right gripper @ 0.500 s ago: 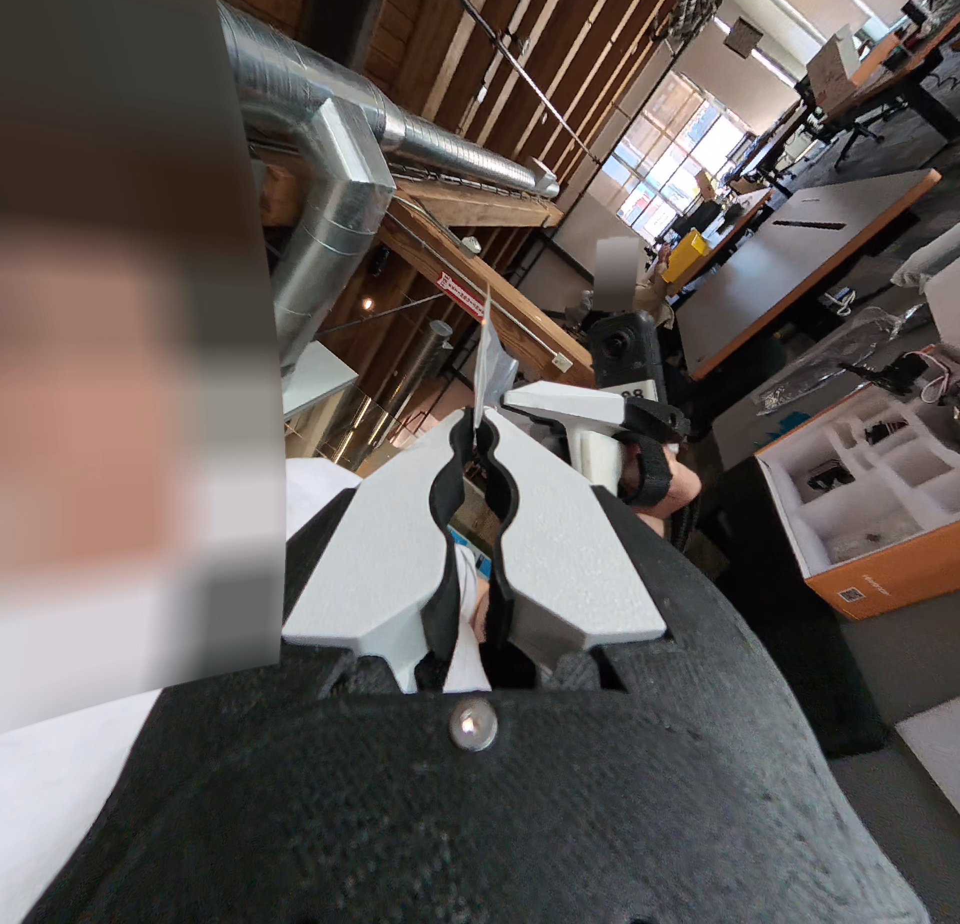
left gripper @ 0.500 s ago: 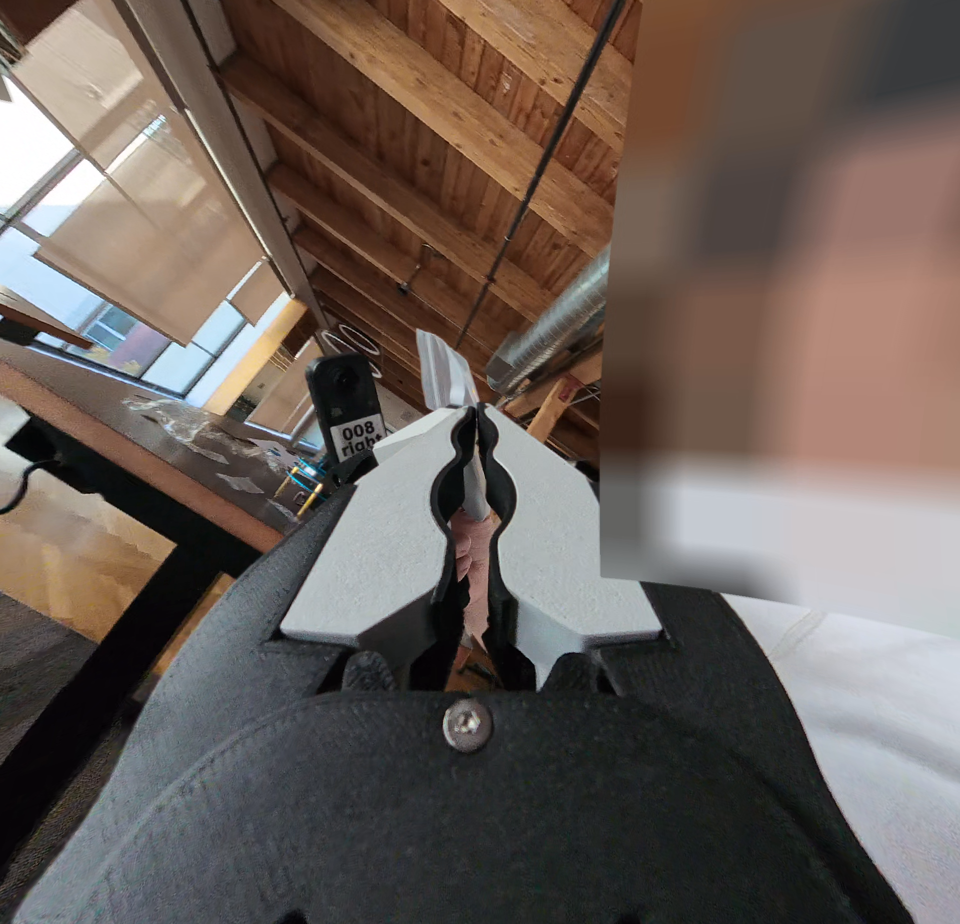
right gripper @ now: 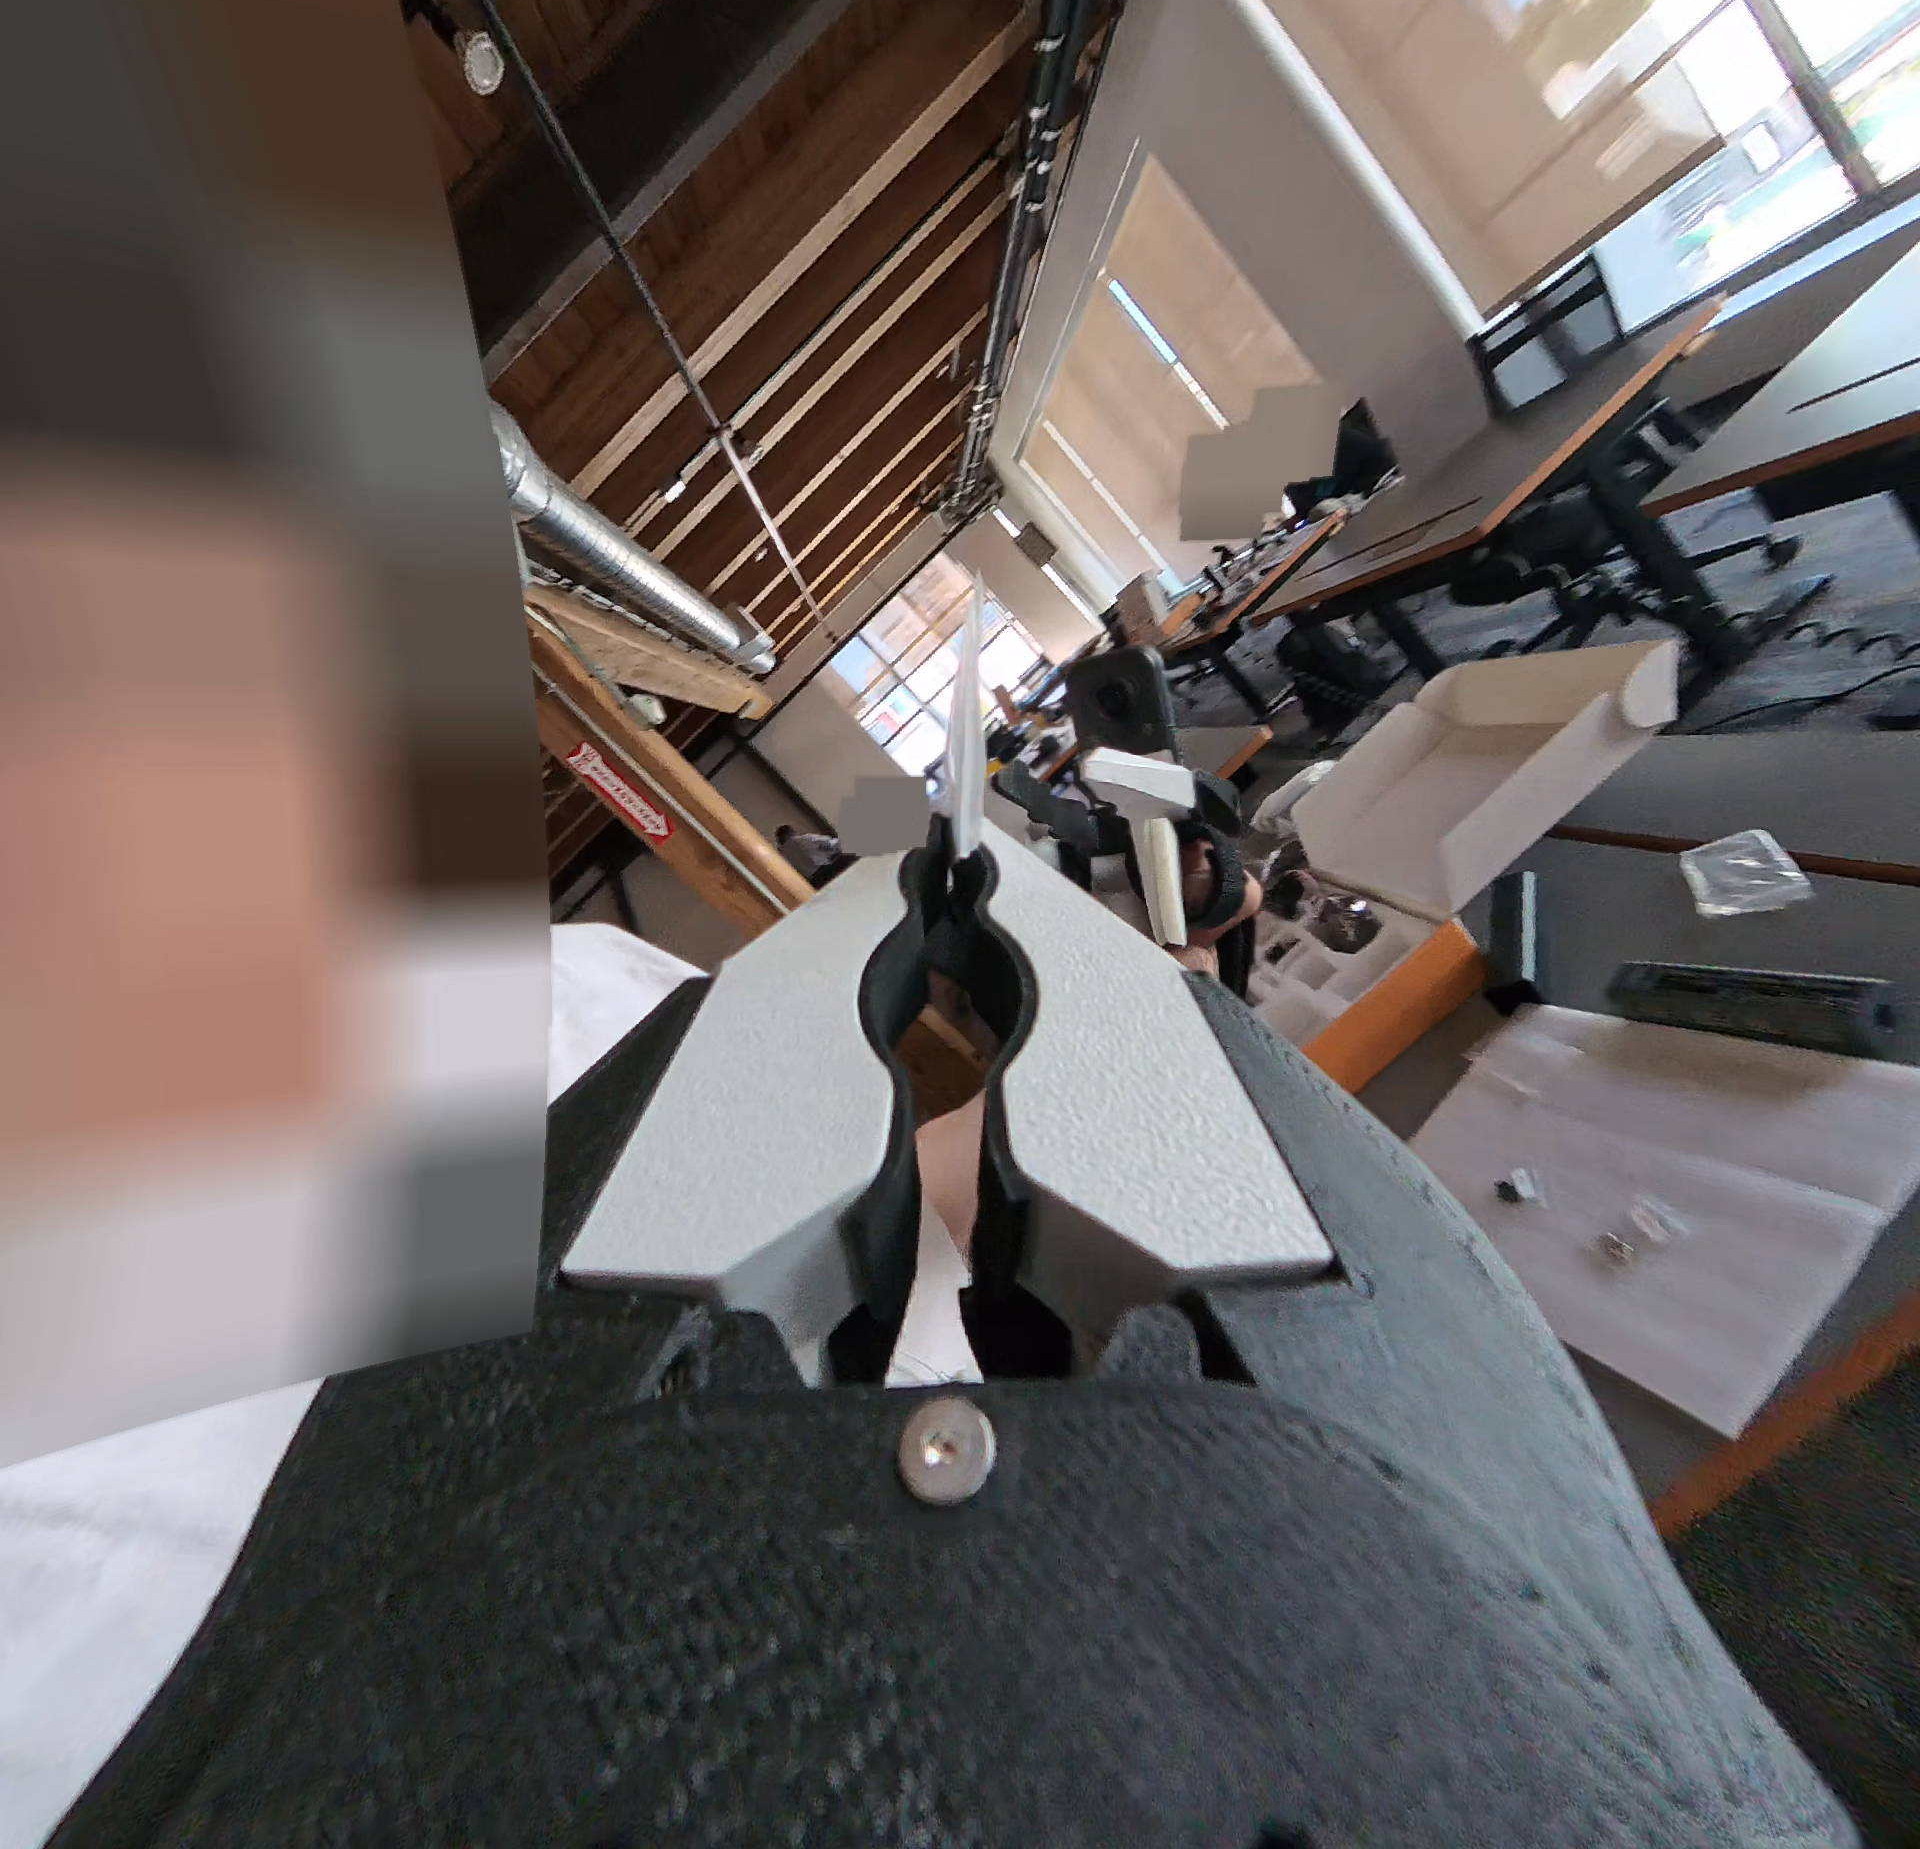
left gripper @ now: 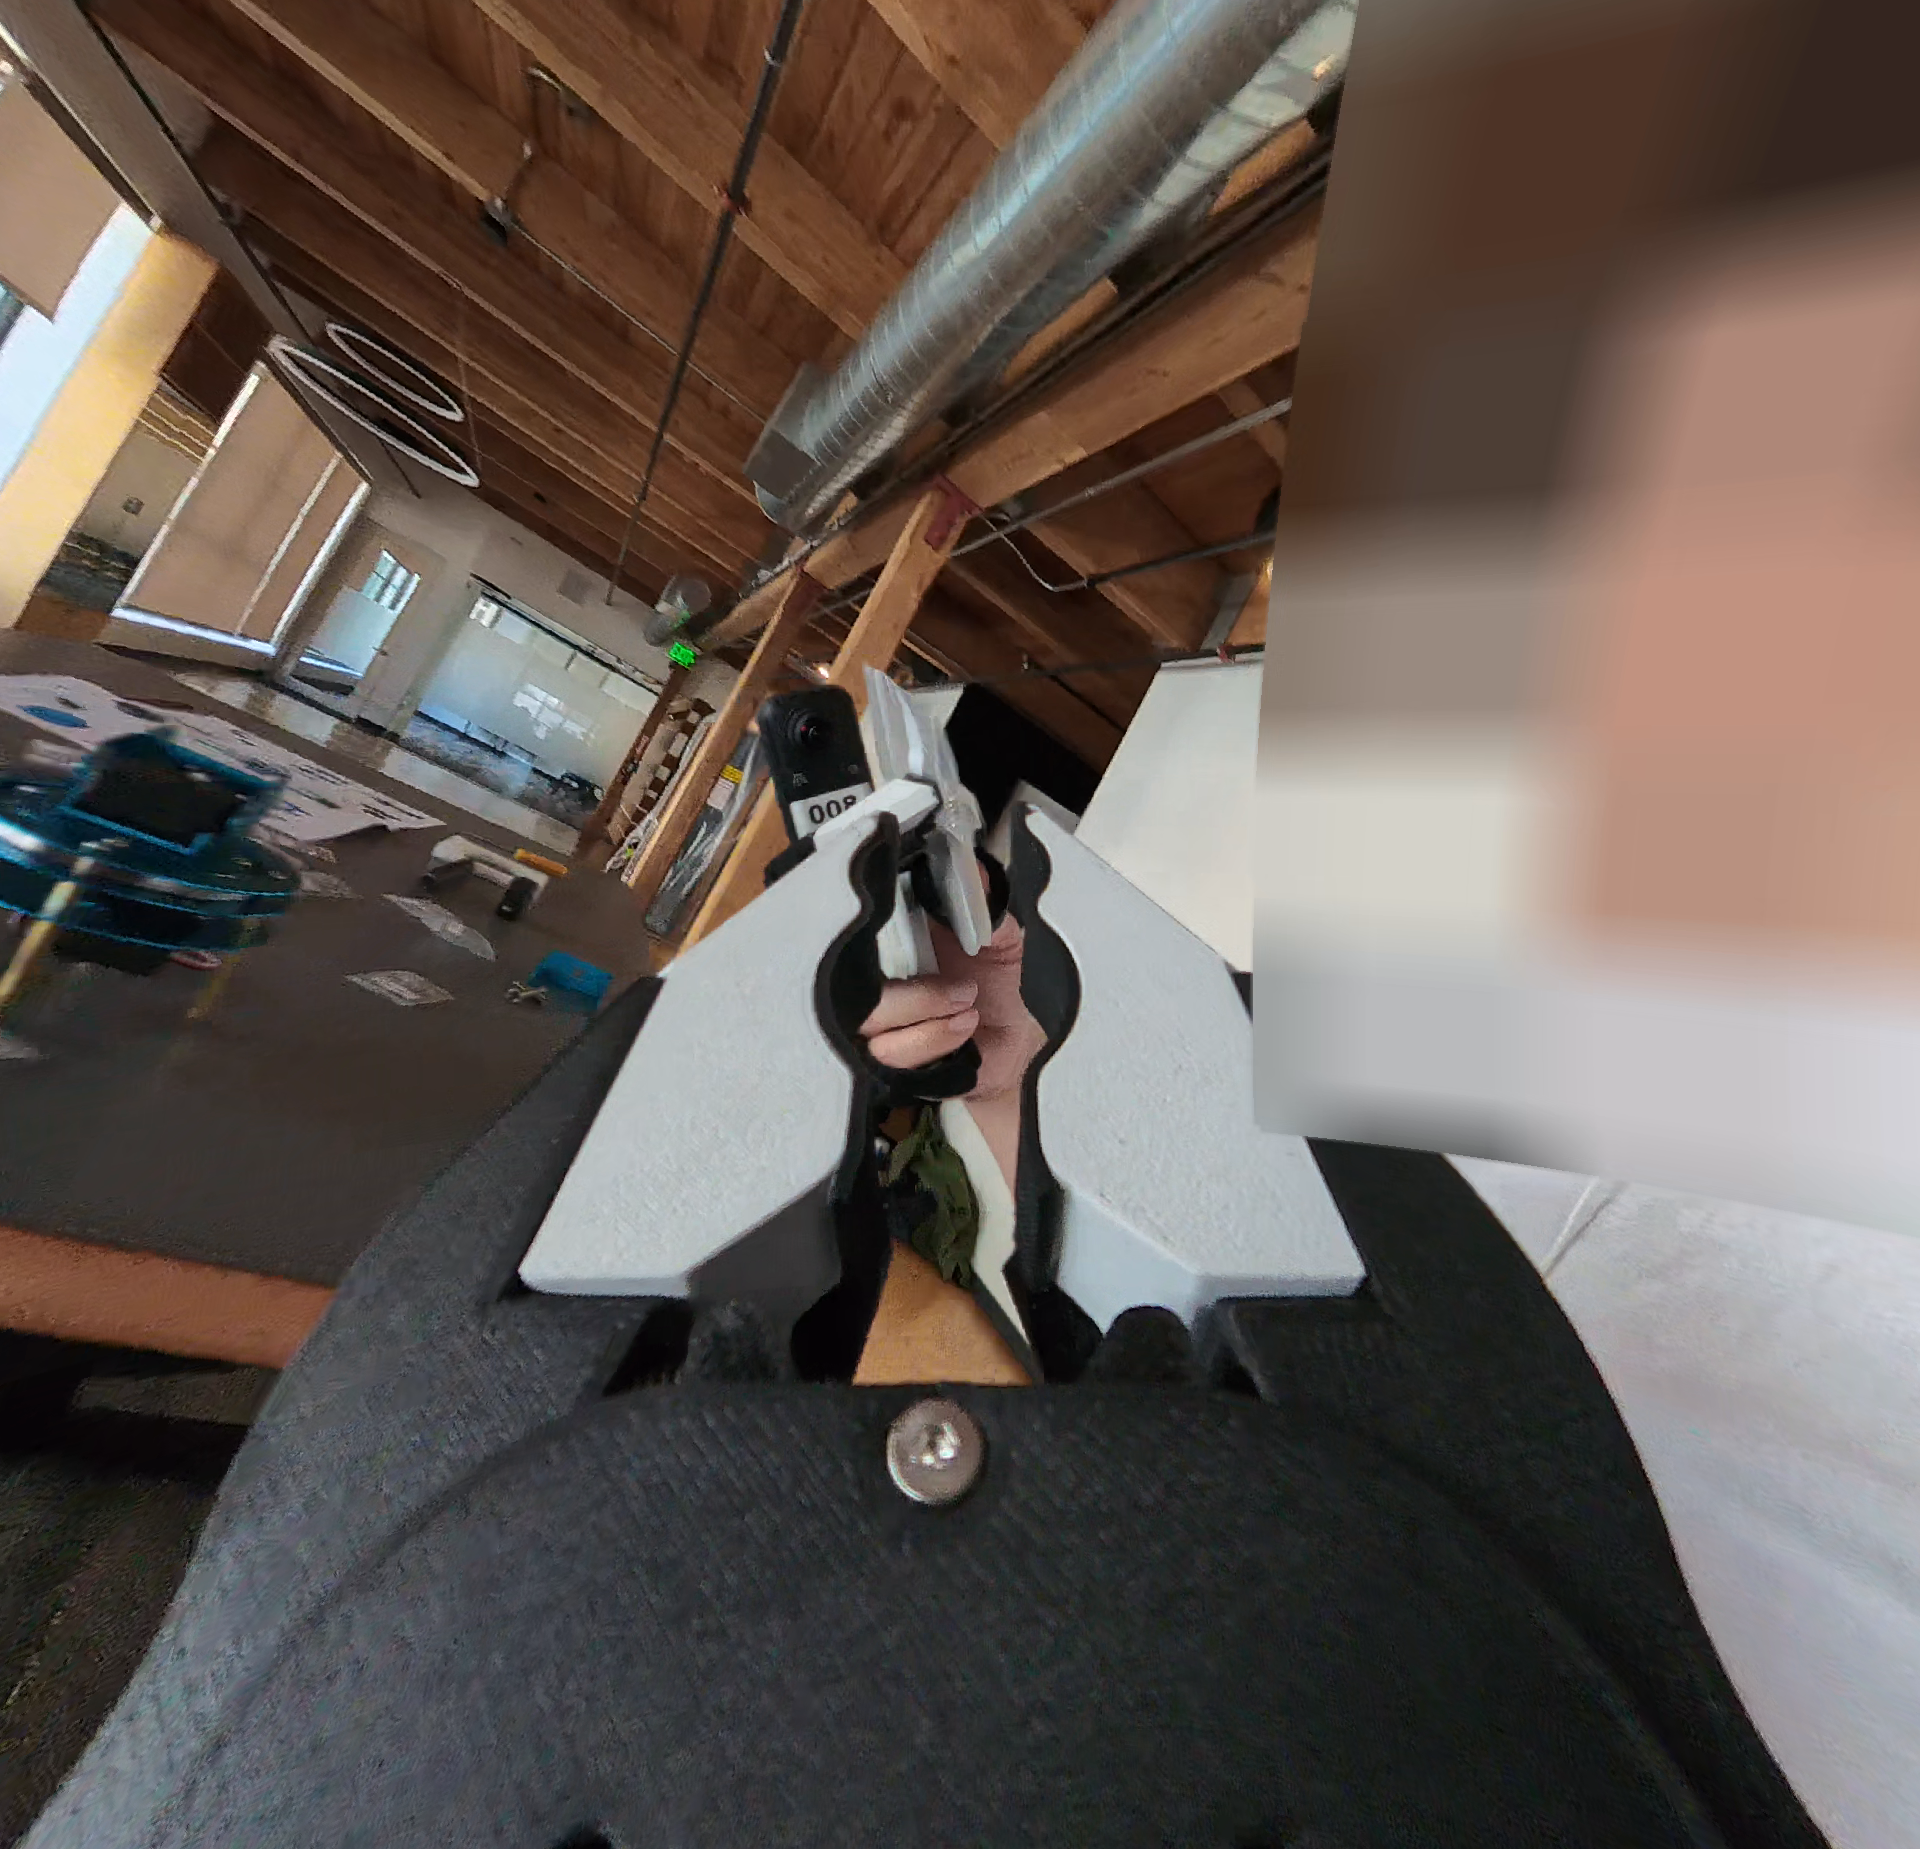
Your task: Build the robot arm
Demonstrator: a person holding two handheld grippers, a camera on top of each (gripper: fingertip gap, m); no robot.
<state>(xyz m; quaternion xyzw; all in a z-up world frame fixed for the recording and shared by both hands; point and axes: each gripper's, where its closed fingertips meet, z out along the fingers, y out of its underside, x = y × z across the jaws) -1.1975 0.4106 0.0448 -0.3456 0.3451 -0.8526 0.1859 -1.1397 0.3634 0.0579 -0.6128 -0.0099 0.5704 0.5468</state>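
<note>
The right gripper [right gripper: 954, 869] pinches a thin white strip [right gripper: 966, 729] (pointing to 12 o'clock); the left gripper [left gripper: 961, 843] is apart, holding nothing.

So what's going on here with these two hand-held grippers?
A person holds one in each hand, both raised and facing each other. The right hand-held gripper is shut on a thin white piece, pinched at the fingertips and sticking upward. The left hand-held gripper is open and holds nothing. Off to its side, a dark table carries a blue device.
</note>
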